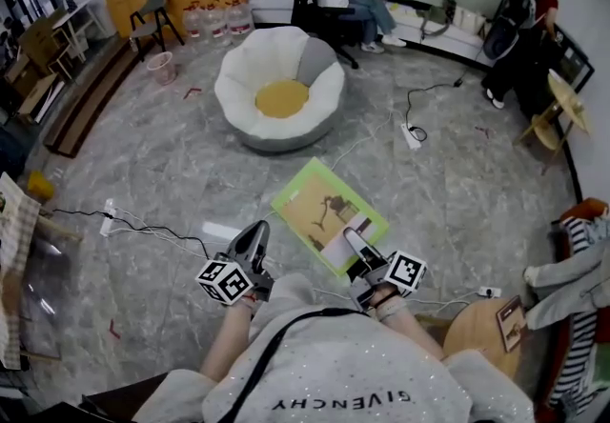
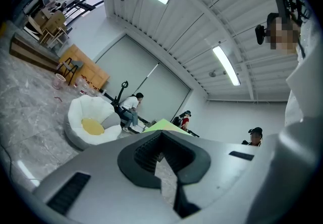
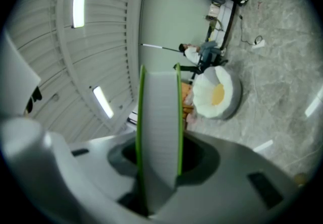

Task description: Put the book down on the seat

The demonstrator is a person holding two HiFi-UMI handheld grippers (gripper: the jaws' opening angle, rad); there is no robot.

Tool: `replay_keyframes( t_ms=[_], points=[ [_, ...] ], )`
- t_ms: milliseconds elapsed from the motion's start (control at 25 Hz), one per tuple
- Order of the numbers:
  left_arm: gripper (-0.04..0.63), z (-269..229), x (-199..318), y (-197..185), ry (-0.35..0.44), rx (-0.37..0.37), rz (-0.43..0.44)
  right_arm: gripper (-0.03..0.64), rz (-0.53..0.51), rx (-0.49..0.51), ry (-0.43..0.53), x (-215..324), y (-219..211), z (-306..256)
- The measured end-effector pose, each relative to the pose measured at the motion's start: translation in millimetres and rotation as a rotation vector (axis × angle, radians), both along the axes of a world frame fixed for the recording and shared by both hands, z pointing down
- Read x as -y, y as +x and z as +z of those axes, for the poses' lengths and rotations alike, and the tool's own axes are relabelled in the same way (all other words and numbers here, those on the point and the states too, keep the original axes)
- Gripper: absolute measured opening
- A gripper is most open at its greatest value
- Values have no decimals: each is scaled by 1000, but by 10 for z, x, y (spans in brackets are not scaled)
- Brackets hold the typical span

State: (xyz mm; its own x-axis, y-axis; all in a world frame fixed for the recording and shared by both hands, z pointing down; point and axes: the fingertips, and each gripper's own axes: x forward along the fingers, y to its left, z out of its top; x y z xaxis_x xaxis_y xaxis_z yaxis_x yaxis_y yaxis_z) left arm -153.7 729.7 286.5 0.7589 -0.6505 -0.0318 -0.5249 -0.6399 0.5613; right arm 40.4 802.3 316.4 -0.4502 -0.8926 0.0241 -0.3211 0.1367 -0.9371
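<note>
While the person stood on the grey marbled floor (image 1: 162, 164), the right gripper (image 1: 358, 246) was clamped on the near edge of the green-bordered book (image 1: 324, 211). Its jaws stood partly apart, pressing on the two covers with the block of pages between them, as the right gripper view showed. The book was held out roughly flat in front of the person, above the floor, its pictured cover facing up. It was well short of the seat (image 1: 238, 88), a white petal-shaped beanbag with a yellow cushion in its middle, which sat farther out on the floor with nothing lying on it. The left gripper (image 1: 255, 232) was just beside the book's left corner without touching it, its jaws drawn together to a narrow slit and holding nothing.
</note>
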Motion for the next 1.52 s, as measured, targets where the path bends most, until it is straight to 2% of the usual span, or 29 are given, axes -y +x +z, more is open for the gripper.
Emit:
replay_keyframes(
  t_ms=[280,520,760,880,1000,1160,1360,1520],
  points=[
    [21,54,134,-79,-24,-5,-45,147,-12,25,-1,175,8,0],
    [21,214,414,74,-44,-14,-21,147,-21,-13,13,457,51,67],
    [21,33,1119,424,-27,-20,50,147,17,7,-25,1103,228,-61],
    [21,120,1465,520,-17,-26,70,147,37,-18,-27,1389,323,69],
    [21,187,1812,580,-20,-27,77,147,56,8,-37,1686,365,124],
    [21,262,1997,628,-20,-29,85,147,67,-1,-41,1858,433,201],
    [21,284,2900,665,-51,-18,91,147,75,18,-70,2732,477,171],
    [21,292,3311,637,-40,0,94,147,79,14,-75,3130,477,237]
  ],
)
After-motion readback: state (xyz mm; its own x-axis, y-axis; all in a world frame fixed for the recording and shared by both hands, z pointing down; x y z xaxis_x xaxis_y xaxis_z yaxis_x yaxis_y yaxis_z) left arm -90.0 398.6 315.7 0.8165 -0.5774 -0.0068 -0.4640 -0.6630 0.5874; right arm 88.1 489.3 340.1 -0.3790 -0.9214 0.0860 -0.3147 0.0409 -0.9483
